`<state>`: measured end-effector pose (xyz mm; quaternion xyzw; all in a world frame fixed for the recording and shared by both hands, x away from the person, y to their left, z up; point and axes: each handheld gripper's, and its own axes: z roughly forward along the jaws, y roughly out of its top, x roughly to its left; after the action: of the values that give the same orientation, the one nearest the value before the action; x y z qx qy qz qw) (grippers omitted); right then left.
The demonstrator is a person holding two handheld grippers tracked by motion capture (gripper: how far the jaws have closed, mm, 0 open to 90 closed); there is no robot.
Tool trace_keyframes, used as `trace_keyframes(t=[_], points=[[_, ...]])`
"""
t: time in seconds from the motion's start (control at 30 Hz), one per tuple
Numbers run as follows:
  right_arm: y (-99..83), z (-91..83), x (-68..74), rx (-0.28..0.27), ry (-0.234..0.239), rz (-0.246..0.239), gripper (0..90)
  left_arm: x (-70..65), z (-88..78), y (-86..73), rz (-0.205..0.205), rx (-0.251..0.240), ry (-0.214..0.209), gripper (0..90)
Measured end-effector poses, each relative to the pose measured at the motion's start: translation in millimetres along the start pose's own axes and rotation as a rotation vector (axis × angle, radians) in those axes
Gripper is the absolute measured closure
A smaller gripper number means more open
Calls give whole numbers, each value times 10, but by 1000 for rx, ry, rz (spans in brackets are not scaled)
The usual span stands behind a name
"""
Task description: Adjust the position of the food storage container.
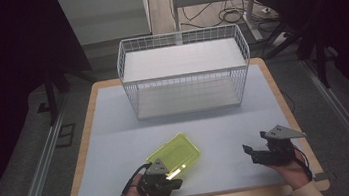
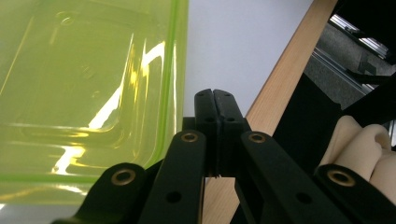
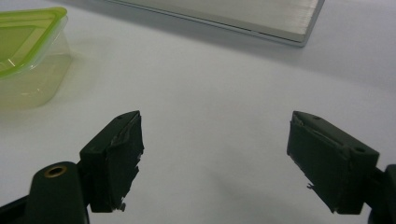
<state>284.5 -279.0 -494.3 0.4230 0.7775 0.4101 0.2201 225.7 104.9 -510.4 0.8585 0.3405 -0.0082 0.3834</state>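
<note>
your left gripper (image 1: 158, 179) sits at the near edge of the table (image 1: 116, 135), just beside the yellow-green container (image 1: 174, 154). in the left gripper view its jaws are pressed flat together with nothing between them; the container's rim (image 2: 173, 70) runs along their left side, close by but not clamped as far as that view shows. the container lies on the pale table surface, left of centre near your side, well apart from the wire basket (image 1: 184, 71) that stands at the far end. it looks empty and translucent, so expect it to be light and to slide easily if nudged.

your right gripper (image 1: 268, 151) rests near the right edge of the table, its jaws spread wide with bare table between them in the right gripper view, and the container (image 3: 28, 56) off to its left.

my reading is that you're at the approach stage: nothing is gripped yet. the next move calls for spreading the left jaws, setting one inside the wall and one outside over the near rim, then closing firmly. use the right gripper to steady the far side if the container skids. if the basket is the goal, lift clear of its front wire wall first.
</note>
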Motion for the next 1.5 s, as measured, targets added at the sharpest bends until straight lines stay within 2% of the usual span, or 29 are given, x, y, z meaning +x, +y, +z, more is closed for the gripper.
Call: trace_keyframes(t=[0.67, 1.0, 1.07, 1.13, 1.2, 1.27, 1.37, 1.43, 1.5], points=[[-3, 0, -2, 2, -6, -5, 186, 332, -158, -106, -83, -4, 48, 900], [-1, -6, -4, 0, -6, -6, 186, 432, -206, -124, -115, -13, 54, 900], [-2, -4, -5, 1, -6, -4, 187, 418, -213, -127, -135, -32, 17, 900], [-1, -3, -6, 2, -5, -3, 190, 369, -242, -108, -119, -47, -13, 900], [-1, -6, -3, 1, -5, -8, 191, 328, -302, -76, -100, -70, -7, 900], [0, -7, -8, 0, -7, -5, 190, 358, -450, -36, -105, -133, 21, 900], [1, -9, -16, -2, -9, -2, 190, 506, -660, -26, -151, -209, 60, 900], [2, -11, -18, -2, -9, -2, 190, 594, -751, -46, -167, -233, 97, 900], [4, -12, -13, -4, -10, -1, 190, 720, -827, -96, -206, -265, 133, 900]])
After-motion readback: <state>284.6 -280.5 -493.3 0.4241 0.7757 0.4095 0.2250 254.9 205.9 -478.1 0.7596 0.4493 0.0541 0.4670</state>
